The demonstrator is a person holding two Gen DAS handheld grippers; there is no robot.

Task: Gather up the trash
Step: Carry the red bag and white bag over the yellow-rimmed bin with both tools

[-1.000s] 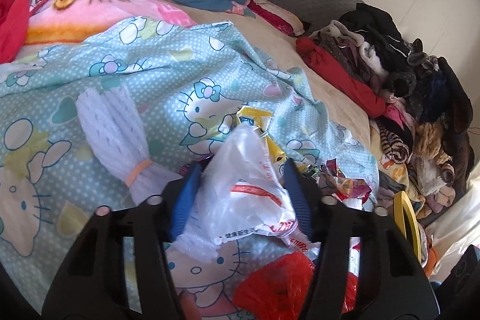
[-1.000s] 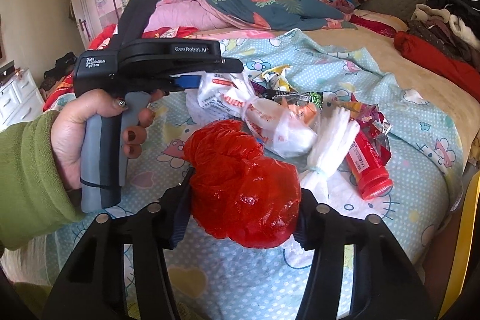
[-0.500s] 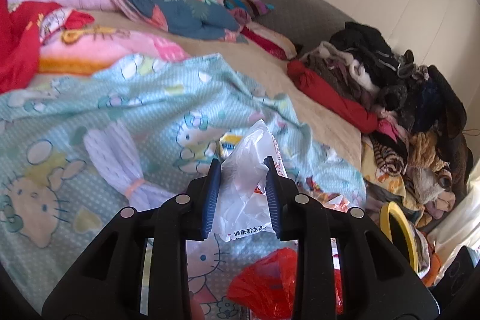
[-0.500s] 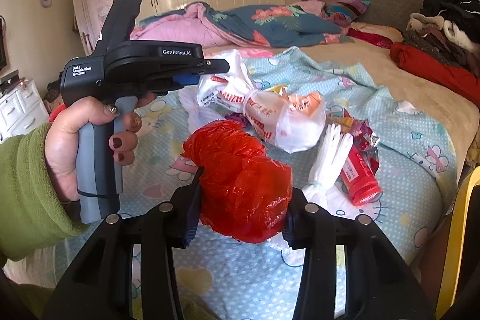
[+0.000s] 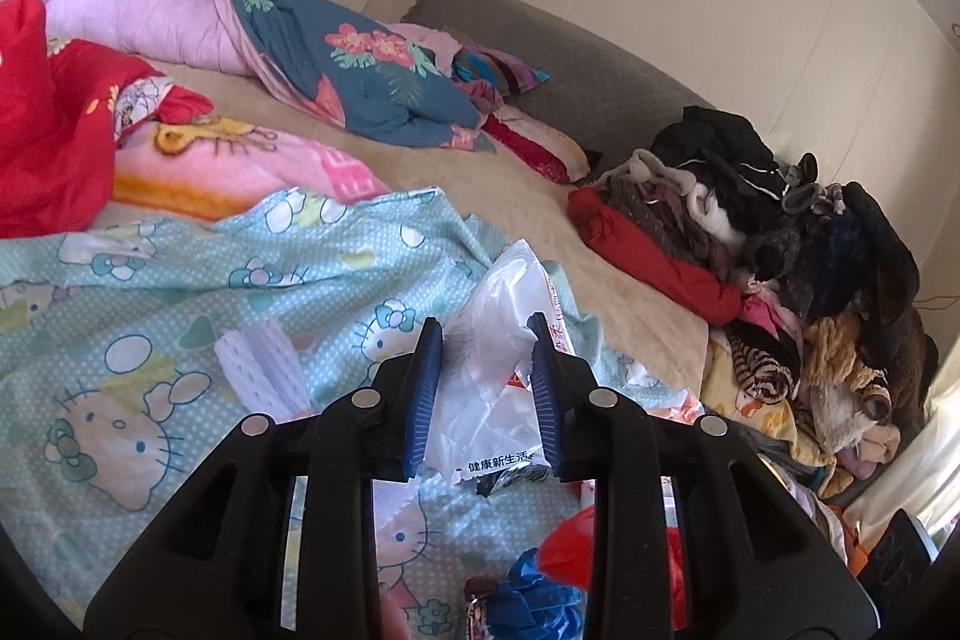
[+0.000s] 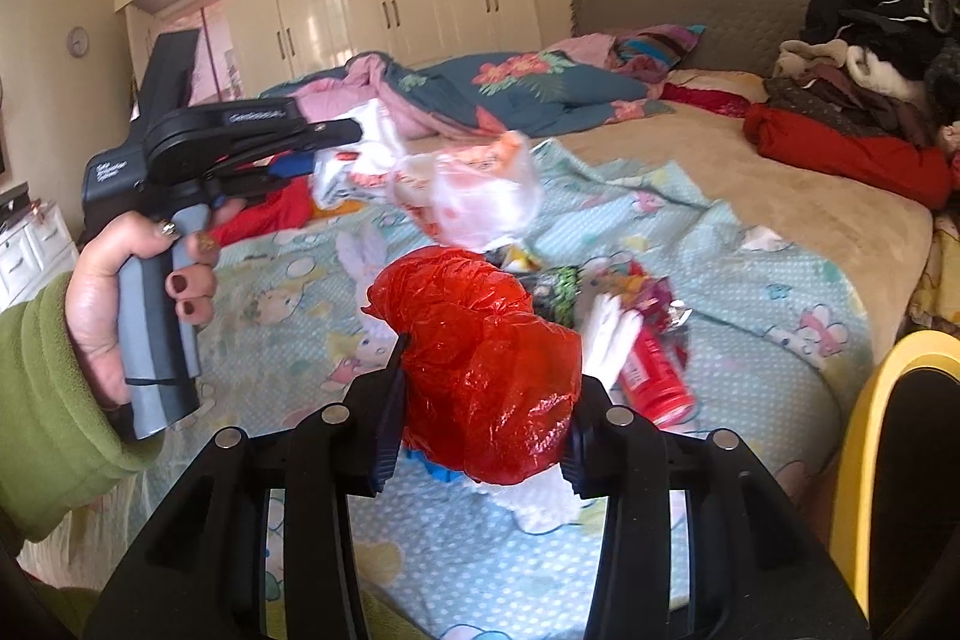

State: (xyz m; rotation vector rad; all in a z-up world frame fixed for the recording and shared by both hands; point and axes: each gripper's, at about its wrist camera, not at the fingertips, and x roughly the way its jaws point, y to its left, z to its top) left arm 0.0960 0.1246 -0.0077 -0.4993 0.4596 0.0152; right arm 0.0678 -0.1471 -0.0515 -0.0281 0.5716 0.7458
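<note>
Left wrist view: your left tool (image 5: 486,340) clamps the white plastic bag (image 5: 501,370); your right tool (image 6: 489,388) grips the red bag (image 6: 480,358) above the bed (image 6: 750,196).

1. I am holding two grippers: my left gripper (image 5: 485,391) and my right gripper (image 6: 483,400).
2. I am seeing two plastic bags: one white bag (image 5: 495,376), one red bag (image 6: 480,358).
3. I am counting one red bottle (image 6: 654,388) lying on the bed (image 6: 750,196).
4. I am seeing one clothes pile (image 5: 780,244).
</note>
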